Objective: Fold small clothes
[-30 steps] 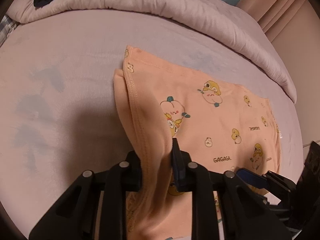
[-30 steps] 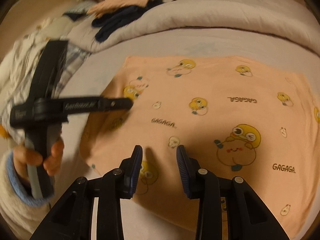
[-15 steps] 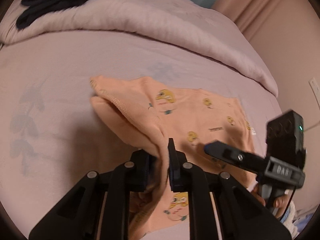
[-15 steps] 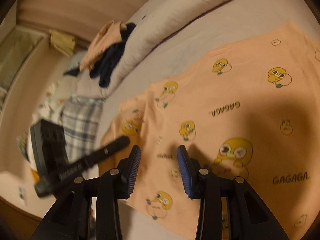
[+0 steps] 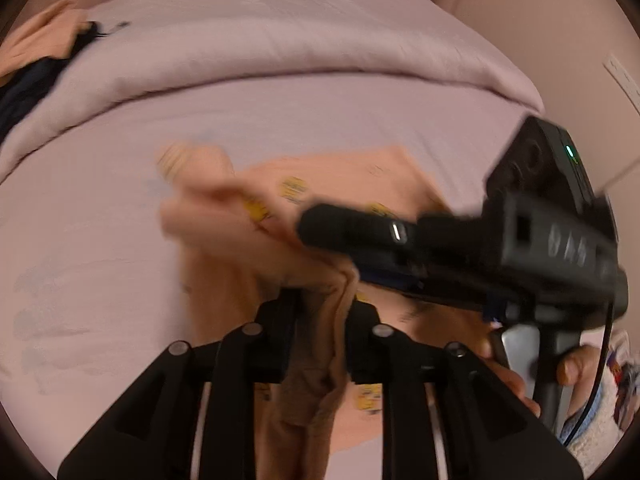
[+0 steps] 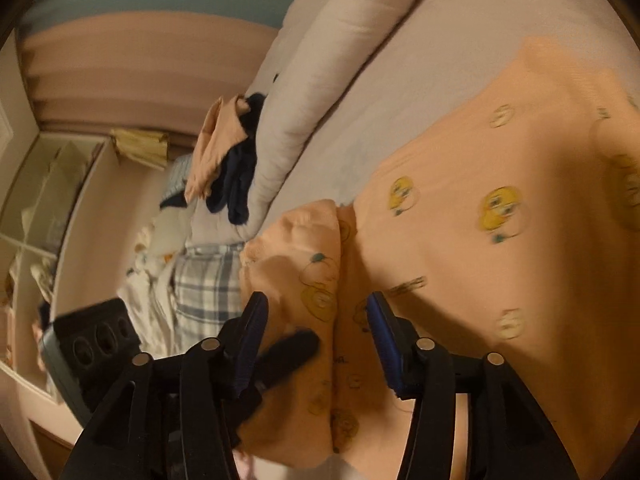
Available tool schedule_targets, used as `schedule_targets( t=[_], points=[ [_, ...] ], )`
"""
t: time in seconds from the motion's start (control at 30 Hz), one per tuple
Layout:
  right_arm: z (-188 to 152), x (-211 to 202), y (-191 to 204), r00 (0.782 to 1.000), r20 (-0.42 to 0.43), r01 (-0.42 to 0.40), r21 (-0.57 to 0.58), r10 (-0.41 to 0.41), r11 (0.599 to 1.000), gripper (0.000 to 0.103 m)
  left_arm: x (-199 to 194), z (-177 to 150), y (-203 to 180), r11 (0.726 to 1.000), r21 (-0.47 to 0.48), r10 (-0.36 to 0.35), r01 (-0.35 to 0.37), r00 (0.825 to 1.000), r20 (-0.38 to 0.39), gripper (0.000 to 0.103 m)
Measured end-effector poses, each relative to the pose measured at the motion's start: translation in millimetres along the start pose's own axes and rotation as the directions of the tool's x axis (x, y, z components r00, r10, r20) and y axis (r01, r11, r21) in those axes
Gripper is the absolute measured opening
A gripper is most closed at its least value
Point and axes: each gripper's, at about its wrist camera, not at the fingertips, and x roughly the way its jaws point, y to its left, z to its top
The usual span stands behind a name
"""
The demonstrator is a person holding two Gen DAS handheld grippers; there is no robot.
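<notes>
Leftward, bare pale lilac bed sheet (image 5: 100,208) lies open up to the rolled lilac duvet (image 5: 280,44). The black left gripper (image 5: 322,312), jaws opening, pinches a bunched fold of the peach duck-print cotton garment (image 6: 500,264), raised over its flat half. The black right gripper (image 6: 316,336), jaws opening, straddles the folded edge, pads clear.

left hand-held gripper (image 5: 322,312): black, silver screws | right hand-held gripper (image 6: 316,332): blue pads | fleecy white sleeve (image 5: 600,432)
</notes>
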Motion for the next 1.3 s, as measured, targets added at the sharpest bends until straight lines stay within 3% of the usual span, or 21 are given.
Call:
schedule_targets(
  t=[0.1,0.2,0.37,0.57,0.63,0.8,0.93,1.1,1.3],
  points=[
    [5.0,-10.3,-13.3,0.999,0.017,-0.029,0.065,0.028,0.997,0.063,11.1,0.4,-9.9,0.995,-0.004,-0.105,0.105,0.994,-0.02,0.026],
    [7.6,-13.5,-16.4,1.0,-0.008,-0.005,0.066,0.005,0.998,0.063,8.9,1.5,-19.6,0.987,0.018,-0.157,0.157,0.987,-0.014,0.026],
    [9.1,-11.0,-15.7,0.998,-0.059,0.022,0.04,-0.02,0.999,0.063,-11.6,-7.5,-7.8,0.987,0.02,-0.162,0.161,0.987,0.02,0.026],
    [2.1,4.9,-4.6,0.983,-0.087,0.154,-0.093,-0.163,0.984,0.062,-35.1,-42.4,45.5,0.992,-0.105,-0.067,0.073,0.996,0.056,0.026],
    [0.3,8.4,-0.2,0.976,-0.068,0.198,-0.131,-0.208,0.971,0.057,-37.1,-55.3,59.1,0.988,-0.145,-0.05,0.057,0.998,0.047,0.026],
    [-1.1,14.3,6.4,0.94,-0.008,0.333,-0.213,-0.342,0.919,0.029,-38.2,-88.3,90.4,0.968,-0.245,-0.054,0.06,0.998,0.028,0.026],
    [-1.7,13.2,16.8,0.915,0.072,0.401,-0.26,-0.396,0.879,0.013,-38.9,-105.2,102.0,0.954,-0.29,-0.079,0.08,0.997,0.015,0.027],
    [3.9,-5.8,49.0,0.889,0.186,0.457,-0.339,-0.418,0.822,0.009,-47.6,-112.8,102.8,0.947,-0.303,-0.103,0.107,0.994,0.031,0.028],
    [17.3,-34.4,68.6,0.829,0.257,0.559,-0.38,-0.497,0.737,0.009,-48.9,-114.6,98.8,0.945,-0.289,-0.146,0.154,0.988,0.052,0.032]
  ],
)
